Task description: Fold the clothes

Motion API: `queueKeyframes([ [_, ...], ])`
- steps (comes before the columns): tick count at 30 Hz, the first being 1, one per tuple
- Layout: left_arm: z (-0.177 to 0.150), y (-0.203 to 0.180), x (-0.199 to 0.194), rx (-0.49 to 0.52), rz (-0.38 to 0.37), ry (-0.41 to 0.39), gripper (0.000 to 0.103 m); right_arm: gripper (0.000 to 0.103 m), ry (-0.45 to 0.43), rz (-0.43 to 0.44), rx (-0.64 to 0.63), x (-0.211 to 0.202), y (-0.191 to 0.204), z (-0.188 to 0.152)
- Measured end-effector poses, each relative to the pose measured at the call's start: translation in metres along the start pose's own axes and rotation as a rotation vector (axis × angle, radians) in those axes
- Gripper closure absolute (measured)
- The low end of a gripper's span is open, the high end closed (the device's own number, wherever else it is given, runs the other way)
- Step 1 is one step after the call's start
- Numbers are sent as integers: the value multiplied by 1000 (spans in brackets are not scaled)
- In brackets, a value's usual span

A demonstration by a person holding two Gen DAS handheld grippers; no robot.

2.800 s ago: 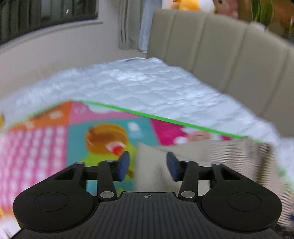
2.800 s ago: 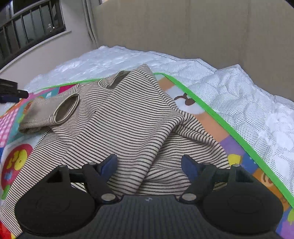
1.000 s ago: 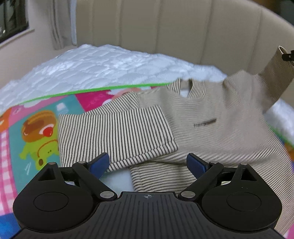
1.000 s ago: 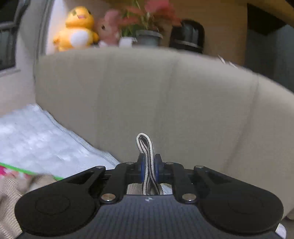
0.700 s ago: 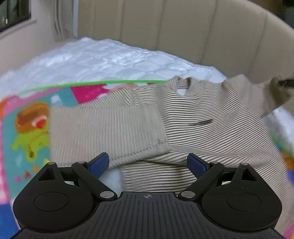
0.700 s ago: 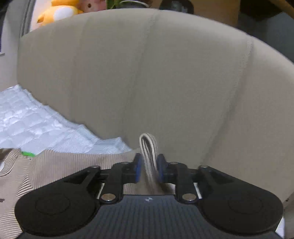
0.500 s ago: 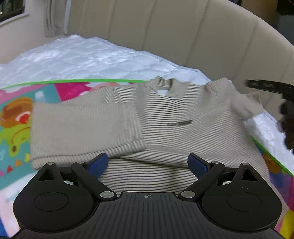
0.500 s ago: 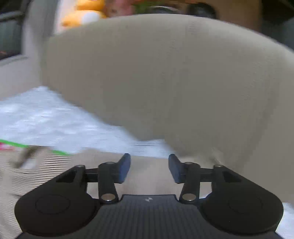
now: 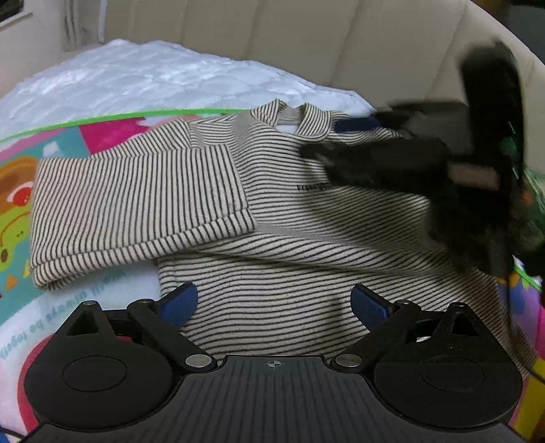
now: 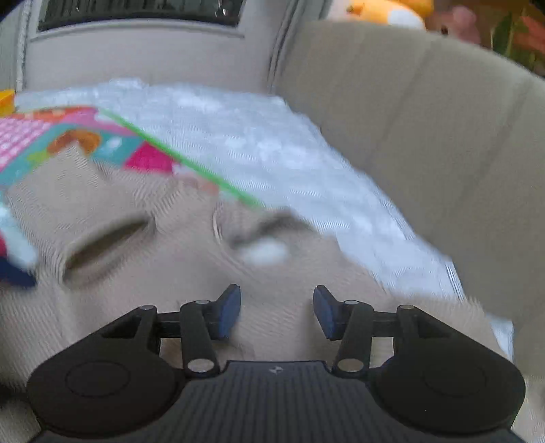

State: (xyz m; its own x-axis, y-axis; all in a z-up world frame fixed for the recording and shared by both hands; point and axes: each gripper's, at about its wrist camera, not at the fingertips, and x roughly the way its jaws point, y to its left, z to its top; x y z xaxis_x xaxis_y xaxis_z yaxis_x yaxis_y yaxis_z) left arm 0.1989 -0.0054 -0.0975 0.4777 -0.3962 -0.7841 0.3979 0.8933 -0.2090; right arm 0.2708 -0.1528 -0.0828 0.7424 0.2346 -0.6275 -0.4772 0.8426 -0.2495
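A beige sweater with thin black stripes (image 9: 279, 218) lies flat on a colourful play mat (image 9: 102, 136), collar away from me. Its left sleeve (image 9: 136, 197) is folded across the chest. My left gripper (image 9: 274, 303) is open and empty, low over the sweater's hem. My right gripper (image 10: 276, 308) is open and empty, over the sweater (image 10: 190, 272) near the collar (image 10: 262, 238); the right wrist view is motion-blurred. From the left wrist view the right gripper (image 9: 357, 136) is a dark blur over the sweater's right shoulder.
The mat lies on a white quilted mattress (image 9: 153, 78) with a beige padded headboard (image 9: 306, 41) behind it. In the right wrist view the headboard (image 10: 425, 136) curves along the right, with plush toys (image 10: 385, 10) on top.
My right gripper let go of the sleeve cuff it held and opened, then swung left and down over the sweater's shoulder. My left gripper moved closer over the hem, still open.
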Motion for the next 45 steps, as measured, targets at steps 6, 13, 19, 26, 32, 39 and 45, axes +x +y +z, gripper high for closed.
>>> queueKeyframes([
  [6, 1, 1, 3, 20, 0, 36, 3, 94, 79, 86, -107, 41, 22, 29],
  [13, 0, 1, 6, 48, 0, 62, 1, 103, 90, -145, -197, 74, 12, 65],
  [19, 4, 7, -4, 17, -19, 16, 1, 100, 65, -130, 119, 24, -19, 47],
  [26, 10, 0, -23, 276, 379, -257, 1, 86, 47, -130, 600, -113, -19, -38],
  [32, -3, -10, 9, 540, 524, -215, 4, 75, -15, -60, 669, -141, 5, -65],
  [39, 26, -7, 23, 460, 531, -141, 62, 74, -52, 75, 689, -131, -1, -74],
  [45, 75, -13, -11, 241, 492, -209, 93, 70, -49, 48, 843, -136, -38, -85],
])
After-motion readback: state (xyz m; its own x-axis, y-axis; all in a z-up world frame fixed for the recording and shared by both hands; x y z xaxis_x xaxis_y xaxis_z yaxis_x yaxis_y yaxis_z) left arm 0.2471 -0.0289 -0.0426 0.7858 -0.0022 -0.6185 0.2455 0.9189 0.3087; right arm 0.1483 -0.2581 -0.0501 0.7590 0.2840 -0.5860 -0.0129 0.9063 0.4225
